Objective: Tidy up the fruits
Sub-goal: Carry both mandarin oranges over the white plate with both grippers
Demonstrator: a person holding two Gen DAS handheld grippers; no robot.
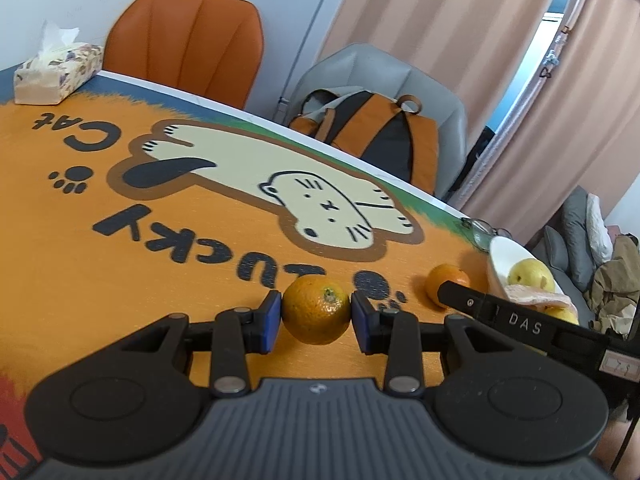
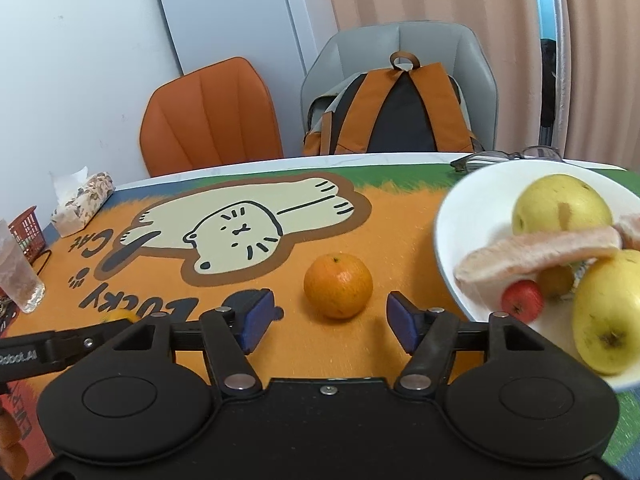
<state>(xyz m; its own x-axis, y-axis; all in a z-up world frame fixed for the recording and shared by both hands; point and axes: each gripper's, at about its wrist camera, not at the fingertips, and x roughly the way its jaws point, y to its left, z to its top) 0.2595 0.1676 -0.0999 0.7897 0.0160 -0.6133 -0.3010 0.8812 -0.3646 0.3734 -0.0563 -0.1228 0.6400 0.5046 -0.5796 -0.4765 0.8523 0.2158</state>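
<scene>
In the left wrist view my left gripper (image 1: 316, 316) is shut on an orange (image 1: 316, 310) that rests on the orange cat-print mat (image 1: 160, 280); both blue pads press its sides. A second orange (image 2: 338, 286) lies on the mat just beyond my right gripper (image 2: 330, 312), which stands open with neither pad touching it. To the right of that fruit sits a white bowl (image 2: 452, 216) holding two yellow fruits (image 2: 560, 208), a small red fruit (image 2: 522, 300) and a pale pink peeled segment (image 2: 540, 248). The bowl (image 1: 504, 252) and second orange (image 1: 446, 284) also show at the right of the left wrist view.
A tissue box (image 2: 80, 204), a red basket (image 2: 28, 232) and a drinking glass (image 2: 18, 276) stand at the table's left. Eyeglasses (image 2: 508, 158) lie behind the bowl. An orange chair (image 2: 212, 116) and a grey chair with a backpack (image 2: 396, 116) stand at the far edge.
</scene>
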